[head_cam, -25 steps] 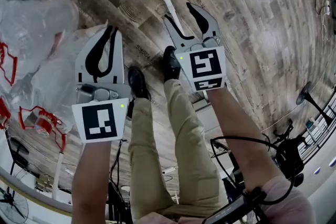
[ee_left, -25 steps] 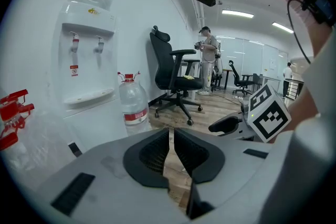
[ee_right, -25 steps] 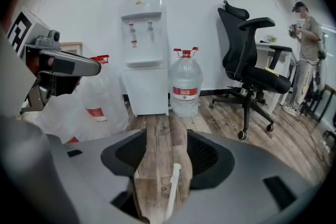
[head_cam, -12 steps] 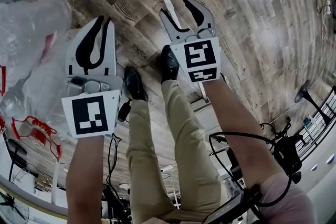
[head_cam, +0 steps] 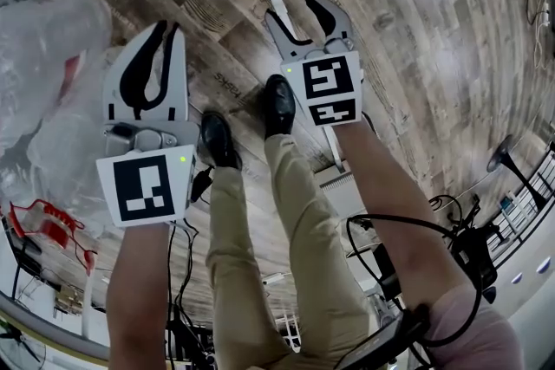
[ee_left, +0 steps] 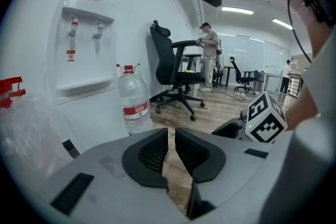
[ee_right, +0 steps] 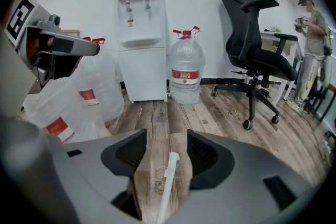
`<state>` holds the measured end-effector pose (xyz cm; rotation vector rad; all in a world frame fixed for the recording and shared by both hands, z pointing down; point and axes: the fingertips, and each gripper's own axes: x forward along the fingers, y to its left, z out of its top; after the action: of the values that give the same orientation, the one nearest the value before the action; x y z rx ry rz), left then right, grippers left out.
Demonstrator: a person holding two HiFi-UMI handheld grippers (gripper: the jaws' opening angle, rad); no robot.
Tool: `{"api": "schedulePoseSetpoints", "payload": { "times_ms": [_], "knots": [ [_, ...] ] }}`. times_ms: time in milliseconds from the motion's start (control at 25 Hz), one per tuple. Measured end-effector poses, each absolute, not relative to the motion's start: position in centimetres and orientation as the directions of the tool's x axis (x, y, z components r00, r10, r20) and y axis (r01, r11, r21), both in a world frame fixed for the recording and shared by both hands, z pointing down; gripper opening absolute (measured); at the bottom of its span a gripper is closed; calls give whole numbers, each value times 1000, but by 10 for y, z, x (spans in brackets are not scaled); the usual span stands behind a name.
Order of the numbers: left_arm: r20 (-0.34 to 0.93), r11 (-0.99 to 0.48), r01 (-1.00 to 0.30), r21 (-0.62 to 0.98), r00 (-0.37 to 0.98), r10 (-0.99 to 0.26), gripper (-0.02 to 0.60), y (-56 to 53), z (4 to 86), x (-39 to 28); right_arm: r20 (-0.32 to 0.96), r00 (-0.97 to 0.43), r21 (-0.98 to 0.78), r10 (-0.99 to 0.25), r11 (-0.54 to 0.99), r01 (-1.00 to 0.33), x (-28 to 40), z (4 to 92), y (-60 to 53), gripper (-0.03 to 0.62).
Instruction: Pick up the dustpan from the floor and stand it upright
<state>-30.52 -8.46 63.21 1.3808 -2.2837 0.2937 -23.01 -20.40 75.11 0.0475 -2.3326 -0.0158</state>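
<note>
Left grey two-jaw hand-held gripper (head_cam: 163, 29): jaws nearly closed, nothing between. Right grey two-jaw hand-held gripper (head_cam: 290, 6): jaws apart. Both forearms extended forward.

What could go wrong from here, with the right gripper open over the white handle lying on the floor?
1. The white handle is thin and lies untouched between the wide-open jaws of the right gripper. Closing off-centre could miss it or roll it away.
2. Only the handle's end shows there, so a grip near the tip may let the rest swing.
3. The person's shoe stands close to the handle and might obstruct the lift.
</note>
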Motion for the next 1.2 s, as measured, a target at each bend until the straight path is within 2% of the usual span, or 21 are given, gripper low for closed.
{"api": "schedulePoseSetpoints", "payload": {
  "times_ms": [1000,1200],
  "knots": [
    [519,518,-854,49,-421,-743,46,-67,661,-308,767,-641,17,-18,1000,-8,-237,800,-206,241],
    [511,520,-854,28,-435,-742,17,-64,660,-310,770,-637,19,-20,1000,-9,-238,805,-205,241]
  ]
}}
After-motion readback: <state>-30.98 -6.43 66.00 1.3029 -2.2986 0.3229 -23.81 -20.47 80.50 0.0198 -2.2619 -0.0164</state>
